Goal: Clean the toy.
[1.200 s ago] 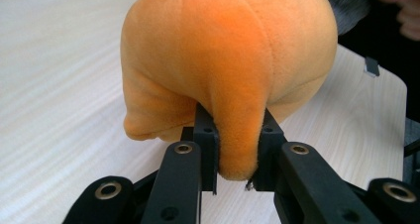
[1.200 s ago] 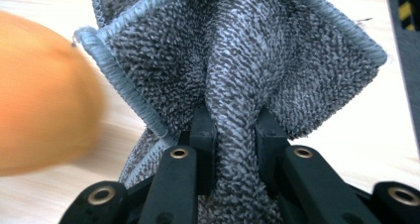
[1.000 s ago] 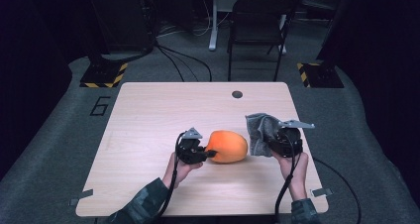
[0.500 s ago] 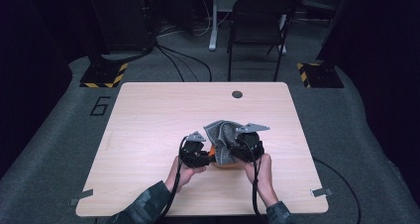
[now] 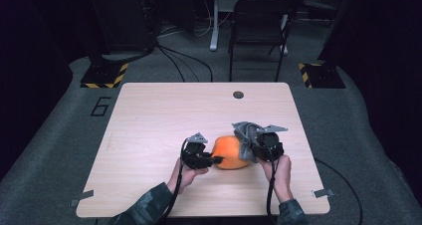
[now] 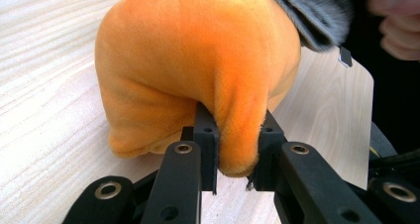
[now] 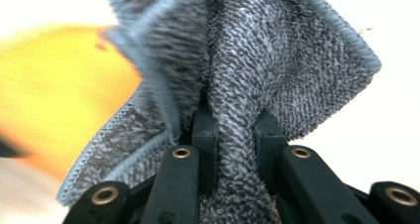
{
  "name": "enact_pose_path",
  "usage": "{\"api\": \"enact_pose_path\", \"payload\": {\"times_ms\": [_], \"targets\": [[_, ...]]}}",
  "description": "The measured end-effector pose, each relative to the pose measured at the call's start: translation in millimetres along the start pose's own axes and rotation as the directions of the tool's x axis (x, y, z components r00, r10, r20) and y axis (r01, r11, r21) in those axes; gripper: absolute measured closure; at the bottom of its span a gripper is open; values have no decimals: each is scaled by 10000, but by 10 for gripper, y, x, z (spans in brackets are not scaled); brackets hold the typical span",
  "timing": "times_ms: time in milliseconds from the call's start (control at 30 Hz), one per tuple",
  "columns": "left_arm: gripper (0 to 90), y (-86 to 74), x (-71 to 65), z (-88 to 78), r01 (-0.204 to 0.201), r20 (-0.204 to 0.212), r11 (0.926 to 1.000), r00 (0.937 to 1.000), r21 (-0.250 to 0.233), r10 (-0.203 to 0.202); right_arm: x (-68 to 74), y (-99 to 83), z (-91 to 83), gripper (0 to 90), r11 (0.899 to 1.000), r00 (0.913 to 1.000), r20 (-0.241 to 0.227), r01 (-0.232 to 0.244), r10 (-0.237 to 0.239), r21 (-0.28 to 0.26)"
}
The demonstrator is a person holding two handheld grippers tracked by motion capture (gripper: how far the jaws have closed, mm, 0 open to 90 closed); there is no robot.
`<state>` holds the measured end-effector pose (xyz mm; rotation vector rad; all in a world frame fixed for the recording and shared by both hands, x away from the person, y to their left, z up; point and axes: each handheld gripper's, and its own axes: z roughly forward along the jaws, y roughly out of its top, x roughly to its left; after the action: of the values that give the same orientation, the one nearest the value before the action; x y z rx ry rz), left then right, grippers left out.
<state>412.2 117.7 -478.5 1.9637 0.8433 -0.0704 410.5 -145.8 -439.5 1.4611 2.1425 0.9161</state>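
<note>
At the table's [image 5: 149, 115] left, a person's left hand [image 5: 185, 172] holds the left gripper [image 5: 215, 160] low over the wood, its jaws clamped on a fold of the orange plush [image 5: 230, 152]. In the left gripper view the two black jaws pinch a thick ridge of the plush [image 6: 198, 60] between them, pinning the soft, rounded toy where it lies, a little toward the near edge from the tabletop's centre.

To the right, the plush rests on the wood between the two tools, its near-left end in that grip and its right end touching the grey cloth [image 5: 245, 135]. The cloth is bunched and hangs against that right side rather than lying flat.

Farther right, the right hand [image 5: 281, 169] carries the right gripper [image 5: 253, 148], closed tight on a gathered fold of the cloth. The right gripper view shows the knitted grey cloth [image 7: 257, 70] squeezed between the jaws and fanning out above them, with the plush [image 7: 54, 85] a blurred orange mass just beside it at left.

The work looks like wiping or covering the plush with the cloth, and it appears to be in mid-course: the toy is steadied, the cloth is in hand and brought up to one end, but most of the orange surface lies bare. Left to do, by this reading, is to draw the cloth across the top and far side while the left grip keeps the toy from sliding.
</note>
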Motion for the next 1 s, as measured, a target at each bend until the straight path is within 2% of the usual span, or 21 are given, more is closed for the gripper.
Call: {"api": "enact_pose_path", "payload": {"times_ms": [33,167,233,267,333,400,433,533,600,633,700,733,767,867,900,1000], "targets": [[778,1,1,0,27,33,10000,10000,-15,-26,-55,-37,46,769,9992,9996,-7,-279,279,272],[776,0,2,6,8,47,10000,10000,-73,-8,-217,-161,262,768,9949,9989,152,-448,436,903],[776,2,13,-5,19,103,10000,9999,-73,-18,-231,-211,356,767,9863,9977,289,-647,610,1514],[776,3,18,-10,19,85,10000,10000,-95,-18,-247,-230,399,766,9861,9984,342,-501,453,1582],[774,4,27,-15,38,142,9999,9999,-130,-36,-261,-256,462,764,9799,9983,303,-547,498,1920],[770,5,30,-20,-25,125,9999,9999,-166,27,-271,-225,418,762,9810,9977,407,-604,538,1841],[769,4,34,-20,-38,110,9998,9999,-215,40,-301,-185,349,761,9882,9980,454,-504,443,1447],[767,5,45,-20,23,138,9998,9999,-187,-21,-300,-64,78,761,9967,9972,544,-548,516,594],[766,6,39,-14,-19,120,9997,9999,-227,22,-264,34,-159,760,9980,9979,192,-615,617,-130],[766,6,35,-13,-38,131,9998,9999,-196,41,-230,91,-296,760,9964,9983,-187,-561,550,-638],[764,4,31,-10,-30,126,9998,9999,-216,33,-142,166,-453,760,9907,9938,-923,-728,623,-1153],[763,4,31,-10,-43,125,9998,9999,-204,46,-52,210,-528,760,9872,9909,-1268,-644,459,-1457],[763,3,29,-10,-40,104,9997,9999,-220,43,34,237,-564,759,9855,9861,-1622,-612,352,-1583],[762,0,29,-10,-121,85,9996,9999,-249,123,313,277,-561,756,9852,9763,-2145,-98,-276,-1714],[762,-2,23,-9,-118,81,9996,9999,-253,120,378,278,-540,755,9860,9738,-2236,28,-405,-1665],[763,-5,19,-11,-228,54,9995,9997,-196,229,567,243,-372,754,9902,9743,-2068,640,-888,-1239]]}}
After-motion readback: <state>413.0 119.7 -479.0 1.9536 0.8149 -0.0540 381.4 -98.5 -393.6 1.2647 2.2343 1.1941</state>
